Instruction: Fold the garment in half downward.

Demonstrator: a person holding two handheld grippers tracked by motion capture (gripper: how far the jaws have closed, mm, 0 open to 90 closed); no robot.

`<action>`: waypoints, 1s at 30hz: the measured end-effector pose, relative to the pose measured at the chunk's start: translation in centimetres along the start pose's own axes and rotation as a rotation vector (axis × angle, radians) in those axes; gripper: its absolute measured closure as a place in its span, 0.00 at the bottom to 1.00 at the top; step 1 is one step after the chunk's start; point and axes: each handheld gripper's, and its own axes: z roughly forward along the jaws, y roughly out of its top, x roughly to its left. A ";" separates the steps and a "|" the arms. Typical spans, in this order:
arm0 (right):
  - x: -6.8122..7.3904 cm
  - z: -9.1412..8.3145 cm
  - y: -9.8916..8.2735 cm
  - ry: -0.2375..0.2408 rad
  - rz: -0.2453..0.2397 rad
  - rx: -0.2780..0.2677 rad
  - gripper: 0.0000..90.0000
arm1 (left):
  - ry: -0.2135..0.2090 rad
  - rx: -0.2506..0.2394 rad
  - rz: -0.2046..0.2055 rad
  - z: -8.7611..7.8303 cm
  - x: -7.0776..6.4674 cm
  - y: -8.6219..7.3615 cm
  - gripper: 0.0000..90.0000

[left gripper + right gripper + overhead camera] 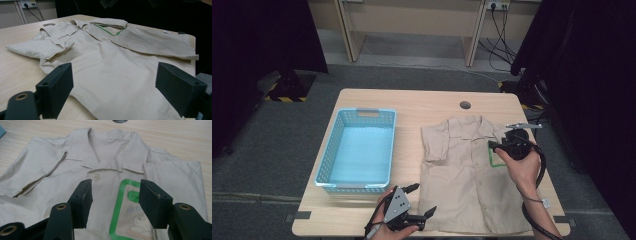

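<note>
A beige short-sleeved shirt (pixel 462 170) lies face up on the wooden table (pixel 412 100), collar toward the far edge. Its chest carries a green-edged patch (pixel 496 161). My right gripper (pixel 493 146) hovers over that side of the shirt. In the right gripper view its jaws (pixel 115 195) stand apart above the patch (pixel 125 220) and pinch no cloth. My left gripper (pixel 423 199) rests at the near table edge beside the shirt's hem, open. Its jaws (pixel 113 87) frame the shirt (pixel 112 62) with nothing between them.
A light blue plastic basket (pixel 326 150) stands on the left half of the table. A round cable hole (pixel 465 105) sits near the far edge behind the collar. Black curtains flank both sides, and floor lies beyond the table.
</note>
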 end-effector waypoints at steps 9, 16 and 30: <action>-0.9 0.0 -0.4 -0.003 0.009 -0.010 0.48 | -0.013 -0.002 -0.028 0.2 0.4 0.1 0.14; -2.9 0.1 -1.4 -0.030 0.023 -0.016 0.48 | -0.029 -0.013 -0.042 0.6 0.9 2.0 0.14; -6.5 1.6 -0.3 -0.072 0.036 0.012 0.48 | -0.005 0.129 -0.045 7.8 6.8 9.1 0.19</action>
